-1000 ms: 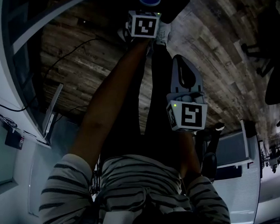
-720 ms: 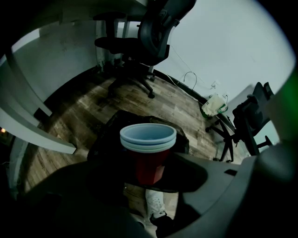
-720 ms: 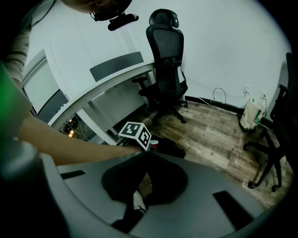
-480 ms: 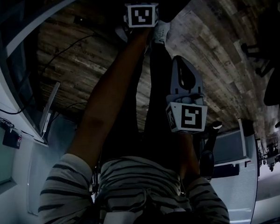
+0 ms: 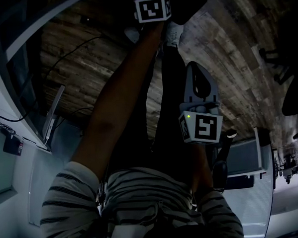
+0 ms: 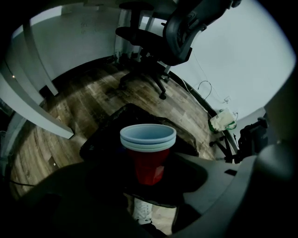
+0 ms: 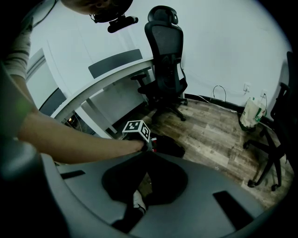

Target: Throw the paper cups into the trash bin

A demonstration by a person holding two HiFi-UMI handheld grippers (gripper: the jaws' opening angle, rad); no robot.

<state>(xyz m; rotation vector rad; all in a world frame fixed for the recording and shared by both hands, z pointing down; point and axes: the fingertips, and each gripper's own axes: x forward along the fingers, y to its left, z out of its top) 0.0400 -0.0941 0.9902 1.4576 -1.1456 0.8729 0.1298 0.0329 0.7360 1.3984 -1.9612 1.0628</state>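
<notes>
**Head view.** Left gripper point(image 5: 152, 9): at the top edge, on an outstretched bare forearm point(image 5: 115, 98); only its marker cube shows, the jaws beyond it hidden. Trash bin point(image 5: 187, 2): a black shape just beside that cube. Right gripper point(image 5: 195, 66): lower and nearer the body, pointing down over the wood plank floor point(image 5: 76, 60). Its jaws are together at the tips and carry nothing. Striped shirt point(image 5: 138, 191): fills the bottom of the view.

**Left gripper view.** Paper cups point(image 6: 148, 148): red, nested, with pale rims, upright. They are clamped between the two jaws and hang directly above the black-lined trash bin. White shoe point(image 6: 139, 211): on the floor below the cups. Office chair point(image 6: 158, 42): black, well beyond the bin. White bag point(image 6: 223, 120): against the wall at right.

**Right gripper view.** The jaws meet at the tips around a dark gap with nothing in it, and the shoe and floor show through this gap. The left gripper's cube sits past the tips, with the bin just behind it. A second black office chair point(image 7: 165, 56) stands by a curved white desk point(image 7: 107, 81).
</notes>
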